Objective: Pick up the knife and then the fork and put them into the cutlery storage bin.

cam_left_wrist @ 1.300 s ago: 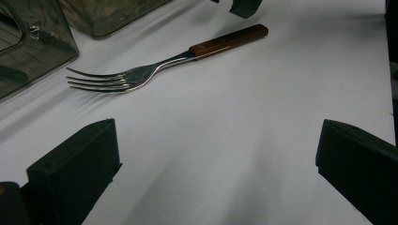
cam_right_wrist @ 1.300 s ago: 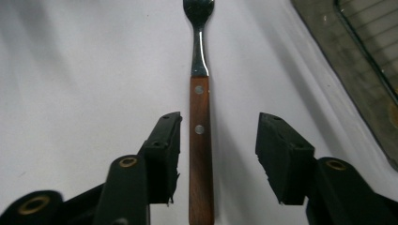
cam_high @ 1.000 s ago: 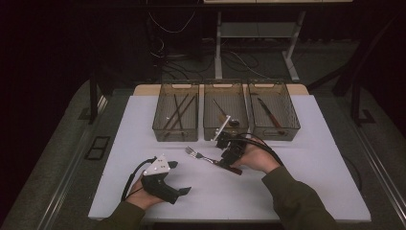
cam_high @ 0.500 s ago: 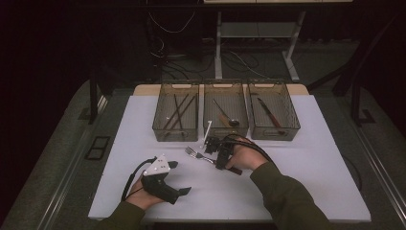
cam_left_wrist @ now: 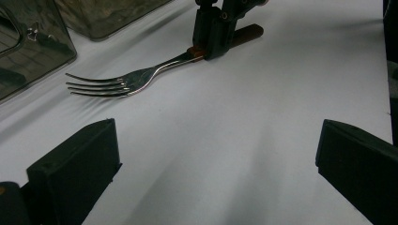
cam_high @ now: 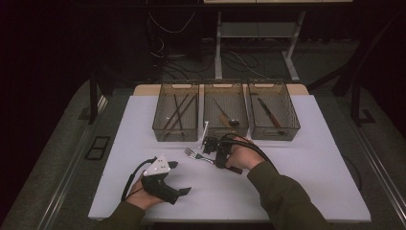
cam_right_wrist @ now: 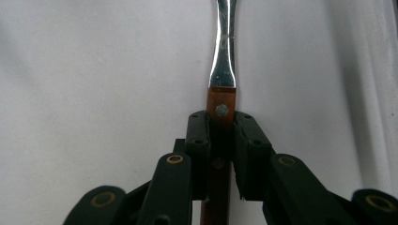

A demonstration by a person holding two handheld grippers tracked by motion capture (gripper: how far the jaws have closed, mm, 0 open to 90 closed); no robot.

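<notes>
White bench (cam_high: 306, 191), my right claw (cam_right_wrist: 220, 140) just closing onto the fork (cam_left_wrist: 141, 75)'s wooden handle: stiff, light, slippery steel.

A white table (cam_high: 306, 182) carries 3 mesh bins (cam_high: 175, 117) and 1 fork (cam_high: 194, 154).

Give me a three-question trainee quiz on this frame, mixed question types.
1. True or false: the right gripper has its fingers closed on the fork's wooden handle.
2. The left gripper's fingers are: A) open with nothing between them, B) closed on the fork.
3. How many mesh bins stand along the table's far side?

Key: 1 true; 2 A; 3 three.
</notes>
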